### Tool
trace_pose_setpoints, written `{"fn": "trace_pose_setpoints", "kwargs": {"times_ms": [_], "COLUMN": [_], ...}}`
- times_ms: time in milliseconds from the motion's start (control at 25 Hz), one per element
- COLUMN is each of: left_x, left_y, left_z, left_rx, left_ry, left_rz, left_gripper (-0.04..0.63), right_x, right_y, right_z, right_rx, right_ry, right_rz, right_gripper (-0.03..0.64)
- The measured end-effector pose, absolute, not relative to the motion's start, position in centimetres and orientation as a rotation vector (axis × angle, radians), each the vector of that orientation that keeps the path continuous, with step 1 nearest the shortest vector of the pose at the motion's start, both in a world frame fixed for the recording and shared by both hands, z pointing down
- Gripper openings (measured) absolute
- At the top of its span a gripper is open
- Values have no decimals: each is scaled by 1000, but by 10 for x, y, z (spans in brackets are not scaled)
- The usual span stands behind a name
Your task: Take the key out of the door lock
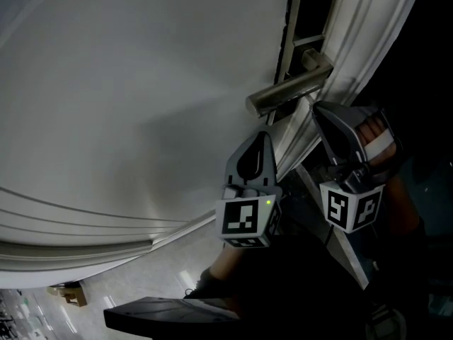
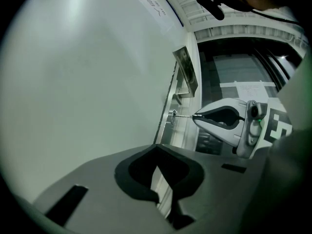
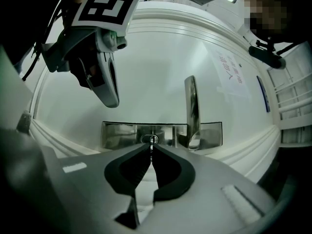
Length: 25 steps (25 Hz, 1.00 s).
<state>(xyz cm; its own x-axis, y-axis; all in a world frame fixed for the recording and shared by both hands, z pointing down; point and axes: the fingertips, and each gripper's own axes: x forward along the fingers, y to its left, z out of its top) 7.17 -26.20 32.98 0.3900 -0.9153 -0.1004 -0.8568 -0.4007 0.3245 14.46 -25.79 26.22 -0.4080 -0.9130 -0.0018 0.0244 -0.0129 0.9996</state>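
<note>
Now the right gripper (image 3: 151, 149) pinches its jaws closed on the key (image 2: 184, 115) sticking from the door lock (image 3: 145, 139), while the left gripper (image 2: 156, 149) hangs nearby, closed and empty.

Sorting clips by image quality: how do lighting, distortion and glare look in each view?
Head view: dim, nearly black at lower right, the door handle catching soft light. Left gripper view: fisheye bending, black corners, yet the right gripper is readable. Right gripper view: door edges bow, the lock plate shows mirror-like reflections, and the key looks thin between the jaws.
</note>
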Motion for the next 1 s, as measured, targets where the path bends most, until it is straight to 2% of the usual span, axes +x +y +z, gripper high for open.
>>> {"fn": "trace_pose_setpoints", "kwargs": {"times_ms": [520, 1000], "left_x": [78, 96], "left_y": [-263, -257], "left_z": [334, 337], "left_rx": [2437, 2500], "left_ry": [-1570, -1512], "left_rz": [-359, -302], "left_gripper": [0, 0], "right_x": [155, 183], "right_y": [-247, -239], "right_z": [263, 272], "right_rx": [1071, 1425], "right_ry": [-1581, -1894], "right_rz": [-1464, -1105], "right_gripper": [12, 12]}}
